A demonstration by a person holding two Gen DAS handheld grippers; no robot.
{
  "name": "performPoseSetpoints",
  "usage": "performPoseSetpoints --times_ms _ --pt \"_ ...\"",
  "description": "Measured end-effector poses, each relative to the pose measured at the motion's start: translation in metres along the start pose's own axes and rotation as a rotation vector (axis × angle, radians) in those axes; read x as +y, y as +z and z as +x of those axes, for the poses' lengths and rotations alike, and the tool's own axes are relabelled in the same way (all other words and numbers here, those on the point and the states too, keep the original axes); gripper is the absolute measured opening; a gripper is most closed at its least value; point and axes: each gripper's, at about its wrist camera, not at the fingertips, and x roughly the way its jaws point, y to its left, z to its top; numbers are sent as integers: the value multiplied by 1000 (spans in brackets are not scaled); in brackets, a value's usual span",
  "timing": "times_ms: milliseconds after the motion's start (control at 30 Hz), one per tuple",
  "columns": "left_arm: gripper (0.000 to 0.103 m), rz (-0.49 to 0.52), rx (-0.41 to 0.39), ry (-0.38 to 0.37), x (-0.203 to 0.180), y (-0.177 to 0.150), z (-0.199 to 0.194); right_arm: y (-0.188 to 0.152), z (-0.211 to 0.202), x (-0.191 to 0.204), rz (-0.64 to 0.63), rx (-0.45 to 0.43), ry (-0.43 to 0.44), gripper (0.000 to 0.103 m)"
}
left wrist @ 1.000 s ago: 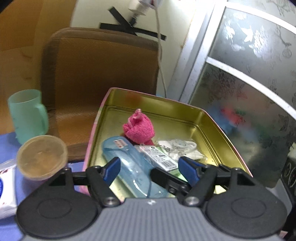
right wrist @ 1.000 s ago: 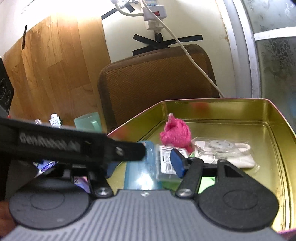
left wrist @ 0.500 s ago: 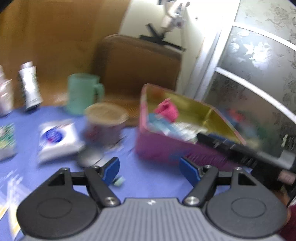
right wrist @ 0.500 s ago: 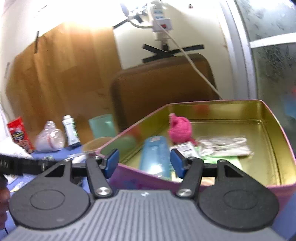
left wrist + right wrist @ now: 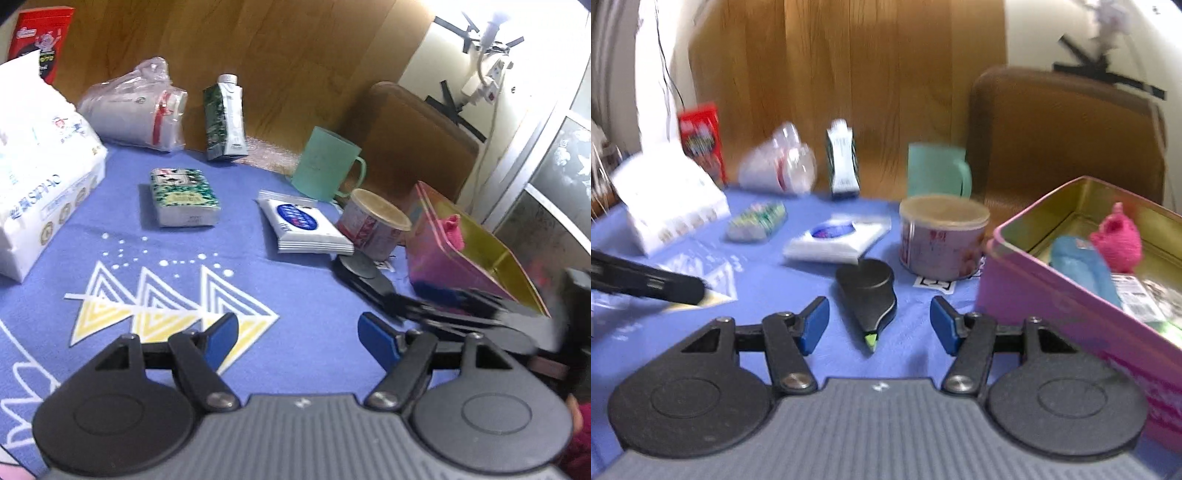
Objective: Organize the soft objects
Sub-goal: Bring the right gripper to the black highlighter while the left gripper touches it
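Hovering over the blue patterned cloth, the left gripper and right gripper both hold their jaws apart, gripping nothing. Just ahead of the right one lies a black teardrop-shaped marker, its green tip toward the camera. Farther off, the flat white tissue pack lies soft and rectangular. The fuzzy pink knitted pouch sits upright inside the glossy pink tin.

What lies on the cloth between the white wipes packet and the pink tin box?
Between the wipes packet and the pink tin stands a round can with a tan lid; a black highlighter lies just in front. The right wrist view shows this best.
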Motion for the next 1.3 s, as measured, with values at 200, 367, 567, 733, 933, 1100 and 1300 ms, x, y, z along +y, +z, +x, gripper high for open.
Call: performPoseSetpoints --times_ms 200,367,567,733,933,1100,1300 --pt "74 30 29 -39 -18 -2 12 -4 9 5 16 44 22 37" --pt "74 49 63 -49 -28 -11 20 -19 -11 13 2 38 41 37" --pt "81 88 91 -58 -46 -21 25 -44 -51 24 -15 12 85 37" --pt "81 132 114 -55 -66 -29 30 -65 -79 31 4 2 114 37" --pt "82 196 127 22 -89 -40 32 -76 -91 26 73 -16 129 37" --pt "86 224 132 85 -99 -45 32 -85 -101 23 97 -33 120 37" --pt "88 222 144 114 -104 -47 33 -94 -111 25 97 -49 92 37"
